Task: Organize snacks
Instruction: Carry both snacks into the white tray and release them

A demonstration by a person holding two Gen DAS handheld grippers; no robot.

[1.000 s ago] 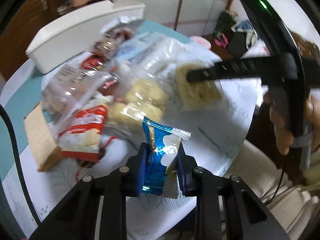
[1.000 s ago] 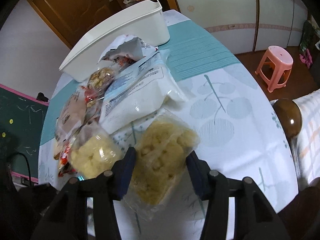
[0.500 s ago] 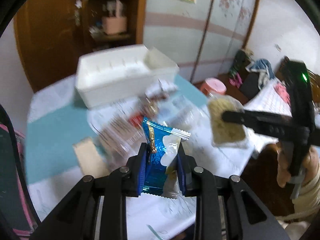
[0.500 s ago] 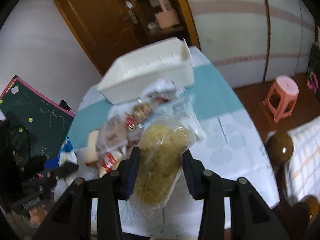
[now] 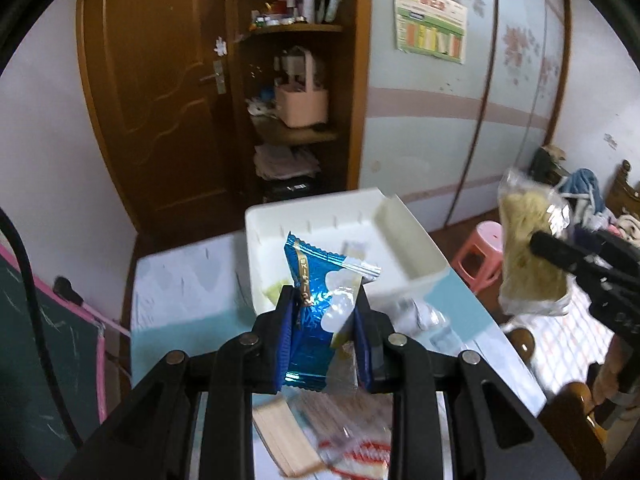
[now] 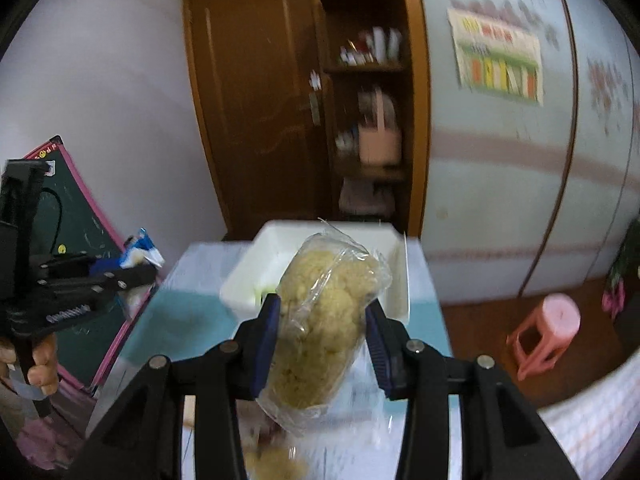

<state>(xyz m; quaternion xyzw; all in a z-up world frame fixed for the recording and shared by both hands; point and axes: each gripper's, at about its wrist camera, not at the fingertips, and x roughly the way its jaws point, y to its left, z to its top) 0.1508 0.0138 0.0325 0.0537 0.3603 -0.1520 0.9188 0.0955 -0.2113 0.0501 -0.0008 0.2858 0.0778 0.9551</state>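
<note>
My left gripper (image 5: 322,300) is shut on a blue foil snack packet (image 5: 316,292) and holds it in the air in front of the white plastic bin (image 5: 404,240). My right gripper (image 6: 322,312) is shut on a clear bag of yellow puffed snacks (image 6: 324,320), also lifted, with the white bin (image 6: 256,276) behind it. The bag shows at the right of the left wrist view (image 5: 528,248). The left gripper with the blue packet (image 6: 140,254) shows at the left of the right wrist view. Small items lie inside the bin.
The table has a teal and white cloth (image 5: 180,292). Loose snack packets (image 5: 344,448) and a wafer pack (image 5: 280,440) lie below the left gripper. A pink stool (image 6: 548,328) stands on the floor at right. A chalkboard (image 6: 80,248) leans at left.
Both grippers have risen and tilted up from the snack pile, each carrying its packet, and now face the white bin and the far wall.
</note>
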